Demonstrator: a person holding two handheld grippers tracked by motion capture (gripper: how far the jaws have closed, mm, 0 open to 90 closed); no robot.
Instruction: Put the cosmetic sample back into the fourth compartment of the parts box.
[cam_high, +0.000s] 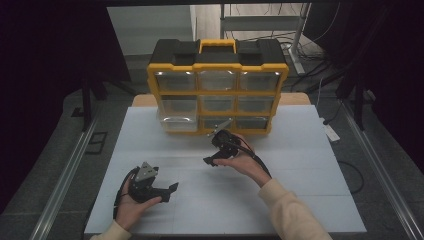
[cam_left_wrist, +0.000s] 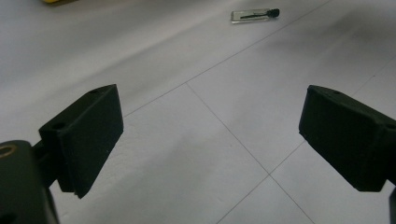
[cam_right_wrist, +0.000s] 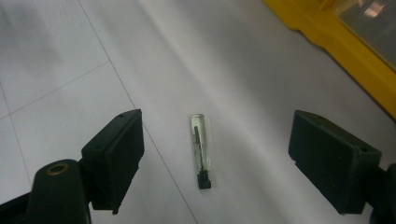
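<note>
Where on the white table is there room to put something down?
The white table is bare along its right side, between the right claw and the right edge, and on the left between the organizer and the left claw. It is crowded in the middle front, where the small clear tube lies under the right claw.

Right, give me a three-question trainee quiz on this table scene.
1. True or false: the small clear tube is clamped in the right gripper.
2. What colour is the frame of the drawer organizer?
3. The left gripper is: A) shut on the tube, B) open over the bare white table, C) inside a drawer.

Key: 1 false, it lies on the table between open jaws; 2 yellow; 3 B.
</note>
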